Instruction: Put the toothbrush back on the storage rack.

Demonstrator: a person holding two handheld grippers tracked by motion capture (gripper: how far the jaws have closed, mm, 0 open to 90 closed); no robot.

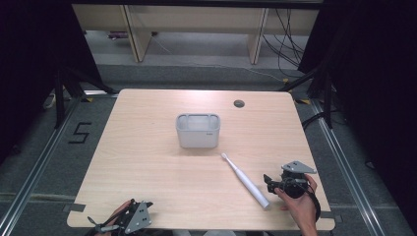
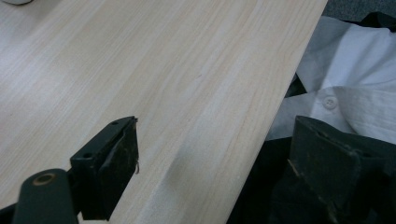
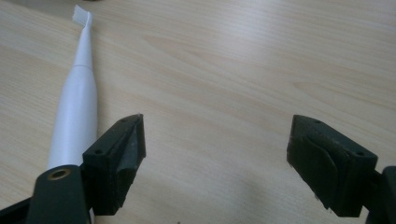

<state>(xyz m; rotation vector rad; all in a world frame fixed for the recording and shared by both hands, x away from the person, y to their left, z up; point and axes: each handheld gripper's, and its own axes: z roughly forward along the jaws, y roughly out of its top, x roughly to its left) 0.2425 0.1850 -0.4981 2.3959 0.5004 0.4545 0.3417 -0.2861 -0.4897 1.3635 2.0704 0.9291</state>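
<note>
The toothbrush (image 1: 245,180) lay flat on the tabletop (image 1: 147,162), slanting from its bristle end near the grey bin (image 1: 198,131) down toward the near right edge. The right gripper (image 1: 269,183) sat just beside the handle end, jaws spread wide with nothing between them (in the right gripper view the toothbrush (image 3: 74,112) ran past the outside of one jaw). The left gripper (image 1: 101,227) rested at the near left edge, well apart from the toothbrush, its jaws likewise spread and holding nothing. The bin stood upright mid-tabletop.
</note>
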